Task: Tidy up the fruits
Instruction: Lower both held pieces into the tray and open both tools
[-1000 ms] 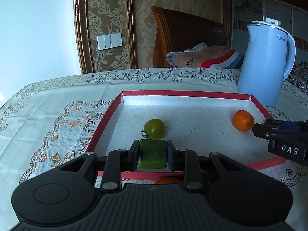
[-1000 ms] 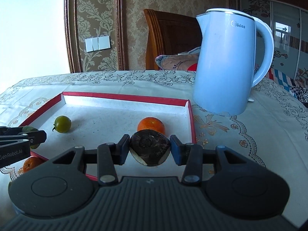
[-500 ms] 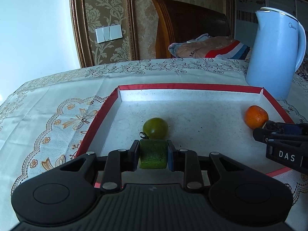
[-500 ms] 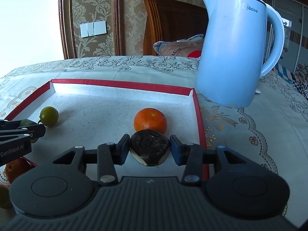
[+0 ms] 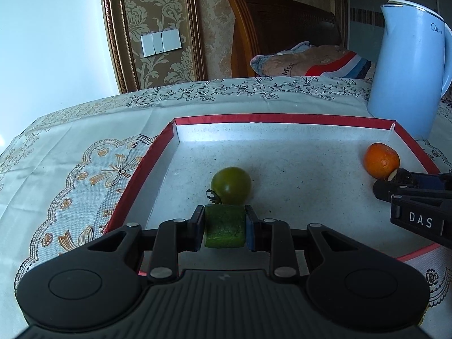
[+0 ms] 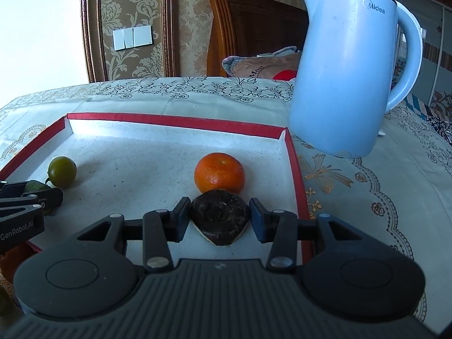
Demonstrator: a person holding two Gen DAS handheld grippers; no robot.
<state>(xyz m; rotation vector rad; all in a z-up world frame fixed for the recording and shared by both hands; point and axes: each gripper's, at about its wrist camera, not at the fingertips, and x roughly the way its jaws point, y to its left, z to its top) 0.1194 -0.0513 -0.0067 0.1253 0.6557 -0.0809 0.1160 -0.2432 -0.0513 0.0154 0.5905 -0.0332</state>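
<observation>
A shallow white tray with a red rim lies on the patterned tablecloth. In it sit a green tomato and an orange. My left gripper is shut on a green cucumber chunk, held over the tray's near side just before the tomato. My right gripper is shut on a dark brown, pointed fruit piece, held just in front of the orange. Each gripper shows at the other view's edge: the right gripper and the left gripper.
A pale blue electric kettle stands on the cloth just past the tray's far right corner. Behind the table are a wooden headboard and folded bedding. An orange fruit lies outside the tray at the near left.
Both grippers have moved forward over the tray with their pieces still held; the tomato and the orange now sit closer to the fingertips. The fruits in the tray have not moved.
</observation>
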